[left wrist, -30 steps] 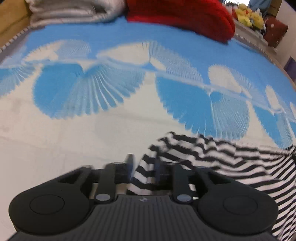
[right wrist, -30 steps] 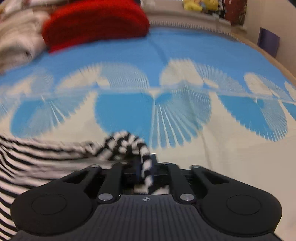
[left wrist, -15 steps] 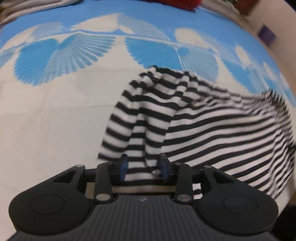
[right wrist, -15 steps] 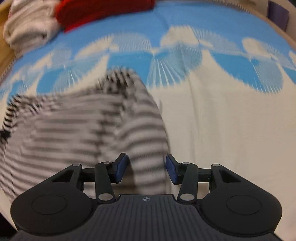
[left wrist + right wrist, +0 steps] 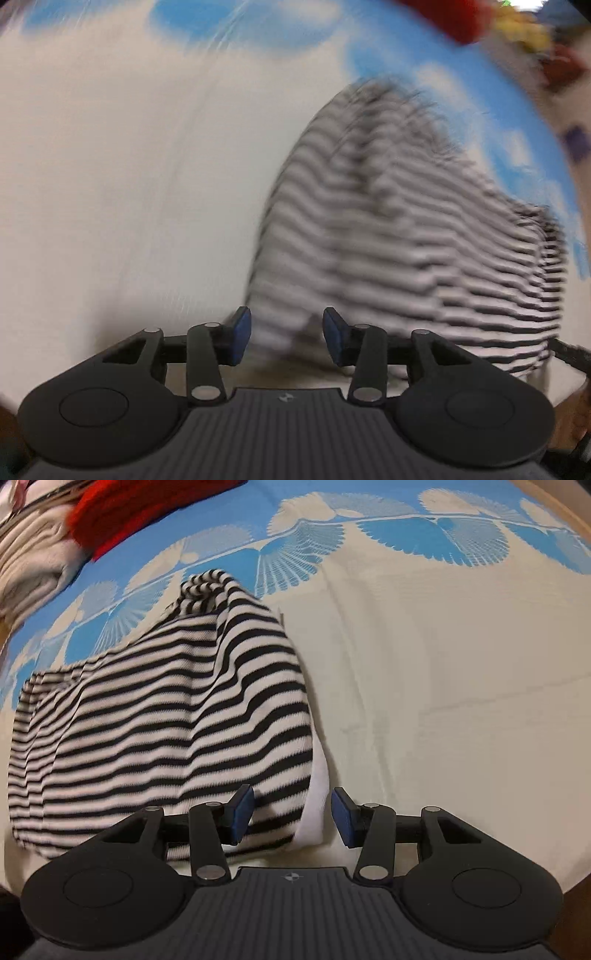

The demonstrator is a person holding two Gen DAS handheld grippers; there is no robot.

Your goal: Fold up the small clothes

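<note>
- Left gripper [image 5: 286, 338] tilts steeply down, jaws opening, clear of the striped garment [image 5: 406, 236] under them.
- Right gripper [image 5: 291, 818] points down, pads apart above the garment's edge.
- Striped garment lies folded on the blue-and-cream bedspread [image 5: 443, 664].

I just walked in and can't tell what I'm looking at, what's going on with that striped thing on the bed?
A person with a gripper in each hand is folding a small black-and-white striped garment on a blue-and-cream bedspread. It lies doubled over. The right gripper is open, its pads clear of the near edge. The left gripper is opening over the other near corner; that view is blurred.
</note>
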